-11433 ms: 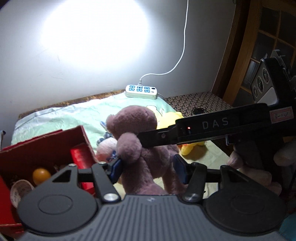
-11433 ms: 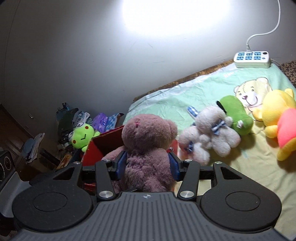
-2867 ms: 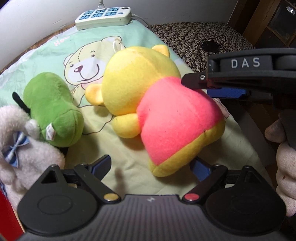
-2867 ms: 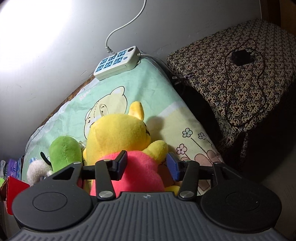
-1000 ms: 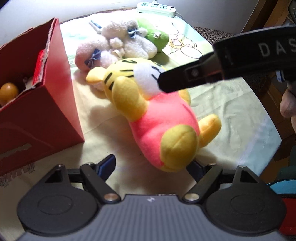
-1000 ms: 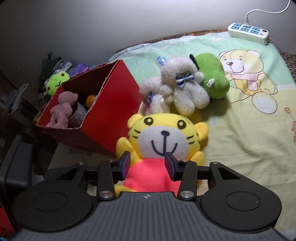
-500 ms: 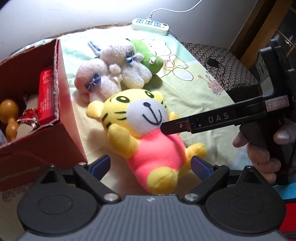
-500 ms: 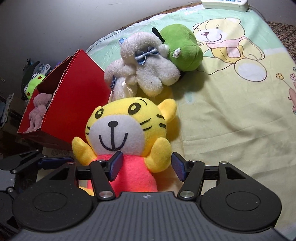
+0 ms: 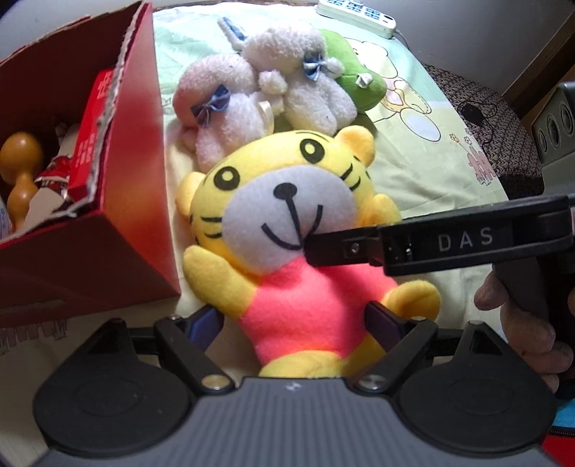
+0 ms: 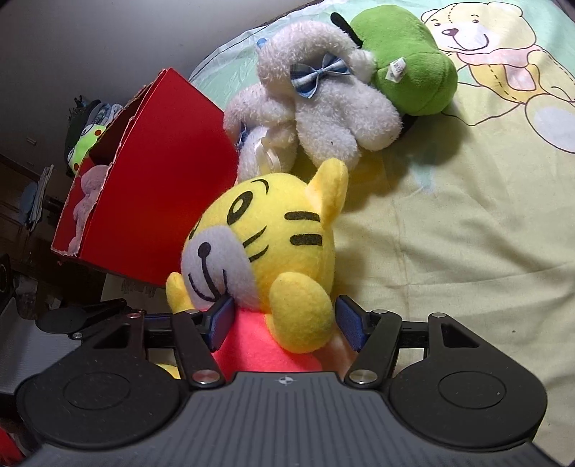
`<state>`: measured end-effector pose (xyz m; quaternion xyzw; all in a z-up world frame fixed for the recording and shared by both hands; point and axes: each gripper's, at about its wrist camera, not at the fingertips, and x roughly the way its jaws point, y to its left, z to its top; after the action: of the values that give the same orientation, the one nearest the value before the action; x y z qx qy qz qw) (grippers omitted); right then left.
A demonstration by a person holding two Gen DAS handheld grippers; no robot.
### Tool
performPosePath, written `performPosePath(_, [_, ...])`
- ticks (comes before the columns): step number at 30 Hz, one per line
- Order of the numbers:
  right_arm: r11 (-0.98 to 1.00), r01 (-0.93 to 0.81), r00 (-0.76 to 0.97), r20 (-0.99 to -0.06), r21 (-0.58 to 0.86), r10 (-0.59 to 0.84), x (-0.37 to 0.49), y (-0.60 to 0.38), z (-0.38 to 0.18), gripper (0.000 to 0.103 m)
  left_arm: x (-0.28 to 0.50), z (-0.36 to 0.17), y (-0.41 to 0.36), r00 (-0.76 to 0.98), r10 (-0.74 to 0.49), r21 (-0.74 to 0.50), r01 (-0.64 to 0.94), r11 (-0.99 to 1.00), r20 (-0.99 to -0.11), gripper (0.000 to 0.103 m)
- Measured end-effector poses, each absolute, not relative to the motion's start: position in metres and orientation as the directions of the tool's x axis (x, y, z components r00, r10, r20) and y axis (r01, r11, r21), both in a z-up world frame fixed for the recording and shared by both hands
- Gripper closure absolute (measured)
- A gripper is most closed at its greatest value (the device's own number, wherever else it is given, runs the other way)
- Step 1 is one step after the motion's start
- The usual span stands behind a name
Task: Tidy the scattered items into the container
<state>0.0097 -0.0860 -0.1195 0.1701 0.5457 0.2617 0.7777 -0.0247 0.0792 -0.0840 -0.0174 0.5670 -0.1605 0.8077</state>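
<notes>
Both grippers are down around the yellow tiger plush (image 9: pixel 287 230), which lies on its back on the bedsheet (image 9: pixel 431 158), just beside the red cardboard box (image 9: pixel 136 201) and not in it. The left gripper (image 9: pixel 294 323) has its jaws spread on either side of the tiger's pink belly, the blue pads at the flanks without visibly pressing in; they have just been opening. The right gripper (image 10: pixel 284 319) straddles the toy at neck and arm, jaws likewise apart and just opened, the left pad right at the chin and the other clear of the arm; in the left wrist view its black finger reaches across the tiger's chin, with a hand (image 9: pixel 521 323) on the handle. Past the tiger's head a pink-white plush (image 9: pixel 222 107) and a white plush with a blue bow (image 10: pixel 323 104) lie huddled together, a green plush (image 10: pixel 406 61) touching them behind. A mauve bear (image 10: pixel 84 208) and an orange rattle-shaped toy (image 9: pixel 21 169) sit inside the box. A white power strip (image 9: pixel 355 14) rests at the far edge of the bed
</notes>
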Motion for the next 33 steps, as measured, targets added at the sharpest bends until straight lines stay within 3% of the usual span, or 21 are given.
performPosePath(9, [0.779, -0.238, 0.248, -0.739, 0.581, 0.627, 0.011, -0.095, -0.121, 0.051, -0.019, -0.087, 0.067, 0.305, -0.248, -0.181, 0.231, 0.956, -0.920, 0.011])
performPosePath(21, [0.782, -0.186, 0.301, -0.723, 0.595, 0.622, -0.009, -0.116, -0.107, 0.068, -0.036, -0.073, 0.045, 0.345, -0.259, -0.137, 0.340, 0.930, -0.902, 0.020])
performPosePath(33, [0.818, -0.107, 0.477, -0.693, 0.565, 0.541, -0.043, -0.155, -0.070, 0.070, -0.045, -0.042, 0.009, 0.383, -0.364, -0.151, 0.483, 0.862, -0.849, 0.022])
